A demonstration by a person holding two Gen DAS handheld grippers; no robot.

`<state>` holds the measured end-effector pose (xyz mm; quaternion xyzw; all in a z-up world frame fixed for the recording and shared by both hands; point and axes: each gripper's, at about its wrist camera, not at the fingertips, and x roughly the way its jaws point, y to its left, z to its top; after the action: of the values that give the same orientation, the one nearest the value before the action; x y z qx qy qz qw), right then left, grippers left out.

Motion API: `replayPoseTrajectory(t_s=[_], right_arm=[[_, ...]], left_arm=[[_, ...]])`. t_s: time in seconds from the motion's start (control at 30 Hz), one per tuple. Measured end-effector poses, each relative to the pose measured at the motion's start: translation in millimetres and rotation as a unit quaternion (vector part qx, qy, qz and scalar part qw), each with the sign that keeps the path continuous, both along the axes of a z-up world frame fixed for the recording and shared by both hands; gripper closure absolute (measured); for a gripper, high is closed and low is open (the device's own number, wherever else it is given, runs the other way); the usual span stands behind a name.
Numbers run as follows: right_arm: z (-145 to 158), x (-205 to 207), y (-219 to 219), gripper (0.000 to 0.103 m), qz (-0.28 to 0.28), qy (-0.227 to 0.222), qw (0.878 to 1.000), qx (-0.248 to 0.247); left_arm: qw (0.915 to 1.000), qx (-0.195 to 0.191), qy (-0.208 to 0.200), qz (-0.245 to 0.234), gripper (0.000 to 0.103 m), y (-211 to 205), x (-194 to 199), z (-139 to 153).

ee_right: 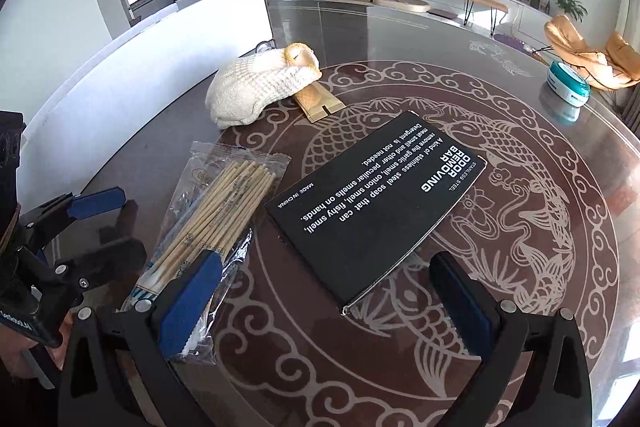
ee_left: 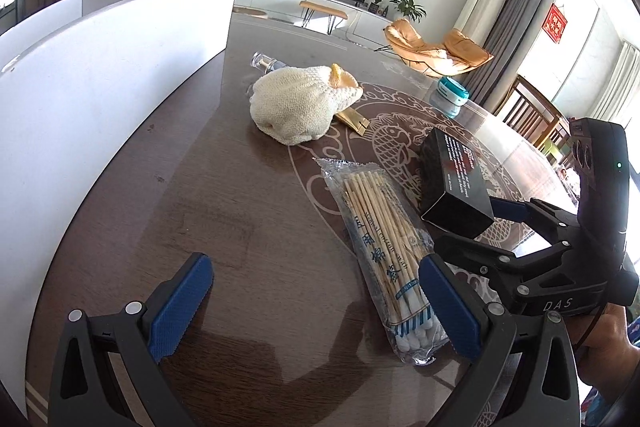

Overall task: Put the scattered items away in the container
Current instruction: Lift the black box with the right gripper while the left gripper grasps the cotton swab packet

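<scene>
A tall white container [ee_left: 100, 67] [ee_right: 180, 39] stands at the table's left. A cream knitted item [ee_left: 296, 103] [ee_right: 252, 87] lies beside it, over a golden flat packet [ee_left: 354, 119] [ee_right: 320, 103]. A clear pack of cotton swabs [ee_left: 380, 235] [ee_right: 216, 211] lies next to a black box [ee_left: 452, 179] [ee_right: 372, 203]. My left gripper [ee_left: 316, 307] [ee_right: 108, 227] is open, its right finger against the swab pack's near end. My right gripper [ee_right: 326, 301] [ee_left: 480, 227] is open, with the box's near corner between its fingers.
A teal-lidded jar [ee_left: 450, 95] [ee_right: 568, 87] sits far right on the round patterned table [ee_left: 224, 227] [ee_right: 500, 227]. A glass bottle [ee_left: 266, 63] [ee_right: 262, 47] lies behind the knitted item. A hand [ee_left: 608, 343] holds the right gripper. Wooden chairs [ee_left: 532, 107] stand past the table edge.
</scene>
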<state>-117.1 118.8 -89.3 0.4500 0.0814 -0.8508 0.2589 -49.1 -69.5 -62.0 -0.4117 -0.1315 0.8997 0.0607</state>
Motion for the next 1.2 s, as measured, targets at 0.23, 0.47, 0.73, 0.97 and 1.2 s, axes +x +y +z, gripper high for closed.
replayPoseTrajectory(t_s=[0.23, 0.47, 0.73, 0.97, 1.2], right_arm=[[11, 2, 6, 0.0, -0.008, 0.006, 1.0, -0.004], [23, -9, 2, 0.0, -0.026, 0.008, 1.0, 0.001], [1, -63, -10, 0.0, -0.117, -0.069, 0.99, 0.026], [-6, -58, -20, 0.0, -0.121, -0.031, 0.99, 0.07], [-6, -53, -17, 0.0, -0.122, -0.015, 0.99, 0.062]], left_arm=[[0.9999, 0.012, 0.003, 0.0, 0.0, -4, 2, 0], [1.0, 0.009, 0.003, 0.0, 0.0, -5, 3, 0], [0.9999, 0.011, 0.003, 0.0, 0.0, -6, 5, 1], [0.9999, 0.016, 0.004, 0.0, 0.0, -7, 6, 2], [0.9998, 0.02, 0.005, 0.0, 0.0, -7, 6, 2]])
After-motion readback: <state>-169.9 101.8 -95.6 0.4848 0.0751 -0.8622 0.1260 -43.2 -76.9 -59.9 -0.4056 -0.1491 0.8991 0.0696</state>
